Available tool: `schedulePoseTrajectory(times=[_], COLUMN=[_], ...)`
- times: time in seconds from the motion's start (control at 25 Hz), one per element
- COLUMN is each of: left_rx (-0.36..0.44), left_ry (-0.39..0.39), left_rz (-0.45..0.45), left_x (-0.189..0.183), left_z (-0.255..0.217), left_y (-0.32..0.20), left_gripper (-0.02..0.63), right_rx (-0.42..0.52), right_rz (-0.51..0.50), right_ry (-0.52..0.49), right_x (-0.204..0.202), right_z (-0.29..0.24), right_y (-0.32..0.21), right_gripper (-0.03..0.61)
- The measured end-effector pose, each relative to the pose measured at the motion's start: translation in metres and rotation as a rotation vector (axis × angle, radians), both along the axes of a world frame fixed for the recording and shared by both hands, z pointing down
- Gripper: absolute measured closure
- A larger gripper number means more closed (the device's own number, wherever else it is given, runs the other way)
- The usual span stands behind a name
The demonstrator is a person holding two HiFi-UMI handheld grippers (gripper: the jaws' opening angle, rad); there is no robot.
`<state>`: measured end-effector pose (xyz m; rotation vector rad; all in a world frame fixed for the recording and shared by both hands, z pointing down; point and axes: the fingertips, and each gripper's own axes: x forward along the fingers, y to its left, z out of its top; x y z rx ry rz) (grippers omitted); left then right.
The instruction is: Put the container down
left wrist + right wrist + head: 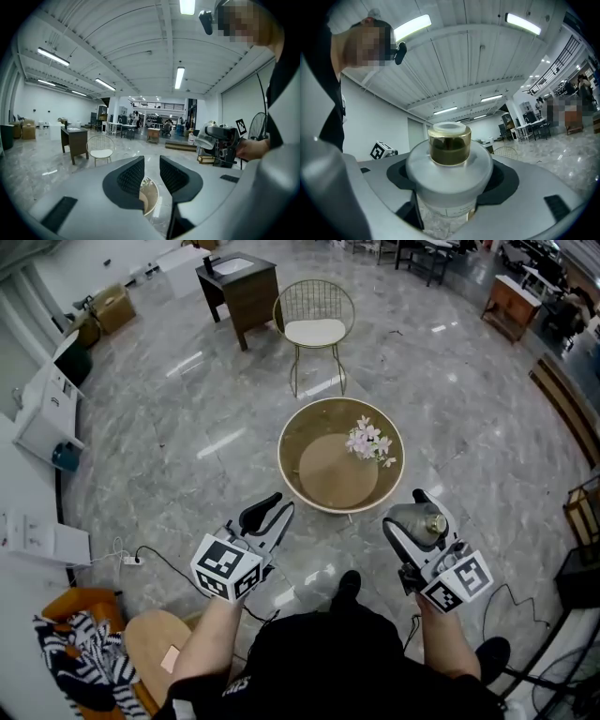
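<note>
Right tool [412, 521]: clamped on container [449, 164] (lodged between both jaws) | left tool [151, 165]: wide, empty

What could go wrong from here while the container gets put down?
1. The right gripper holds the container over what looks like bare floor, short of the round table; a slip would likely drop it there.
2. The flowers lie on the table's right part, nearest that gripper, so it might knock them.
</note>
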<state>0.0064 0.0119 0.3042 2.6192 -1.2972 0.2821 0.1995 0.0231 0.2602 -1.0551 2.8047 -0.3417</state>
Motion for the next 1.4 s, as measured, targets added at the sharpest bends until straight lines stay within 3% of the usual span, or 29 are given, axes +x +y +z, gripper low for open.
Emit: schedulePoseTrajectory(times=[0.28, 0.56, 0.84, 1.4], left_rx=[-0.008, 0.001, -0.024, -0.050], left_ry=[-0.022, -0.053, -0.038, 0.017], left_rz=[-0.055, -0.093, -0.133, -0.120], left_x=[0.038, 0.050, 0.008, -0.104], left_z=[-0.002, -0.001, 0.009, 0.042], left_y=[-0.054, -0.088, -0.114, -0.186], left_gripper=[0.500, 0.500, 0.502, 0.506], right_rx=[-0.014, -0.025, -0.035, -0.049], right_rz=[-0.070, -0.129, -0.148, -0.130], right_ry=[-0.001, 0.024, 0.023, 0.071], right_x=[0.032, 0.030, -0.002, -0.118], right_z=[0.007, 0.016, 0.016, 0.033], right_y=[-0.059, -0.096, -0.135, -0.208], right_gripper=[0.232, 0.232, 0.232, 0.232])
